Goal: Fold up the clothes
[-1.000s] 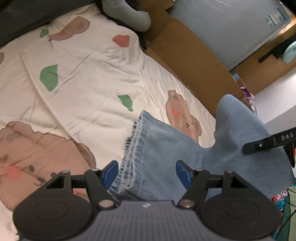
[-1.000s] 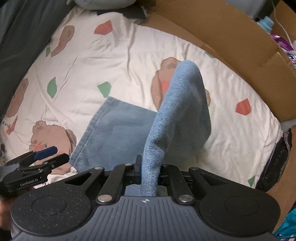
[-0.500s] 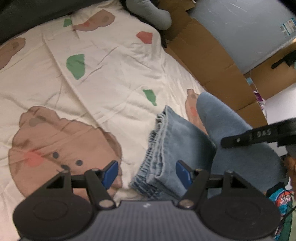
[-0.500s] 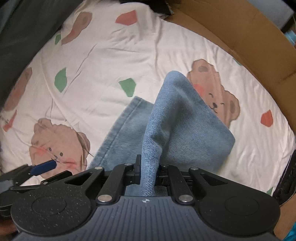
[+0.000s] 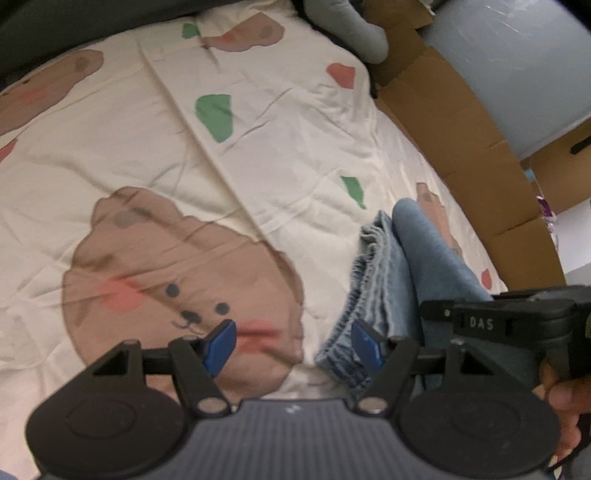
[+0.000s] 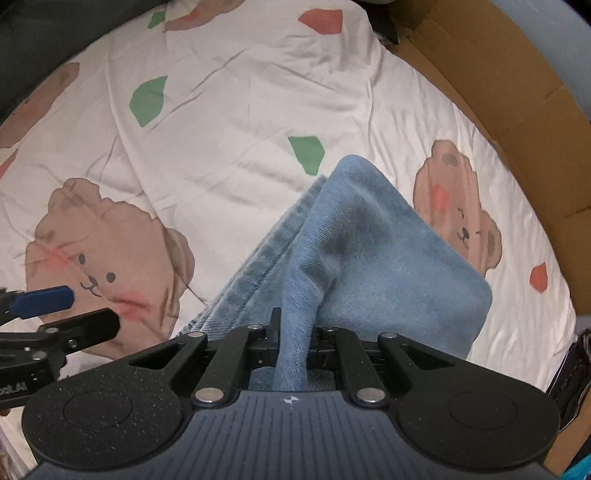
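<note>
Light blue jeans [image 6: 373, 258] lie partly folded on a cream bedsheet [image 6: 229, 122] printed with bears. My right gripper [image 6: 293, 339] is shut on a pinched ridge of the denim, which rises into a fold in front of it. In the left wrist view the jeans [image 5: 391, 280] show their frayed hem edge at the right. My left gripper [image 5: 293, 345] stands open over the sheet, its blue pads empty, the right pad just beside the hem. The left gripper [image 6: 48, 306] also appears at the left edge of the right wrist view.
Brown cardboard [image 5: 461, 122] runs along the far right edge of the bed. A grey stuffed shape [image 5: 347, 29] lies at the head of the bed. Dark fabric [image 6: 44, 40] borders the sheet at the far left. A hand [image 5: 565, 398] holds the right gripper's body.
My right gripper has carried the denim fold over toward the hem end, bunching the jeans narrower. My left gripper has shifted left off the hem; its jaws now sit over the bear print.
</note>
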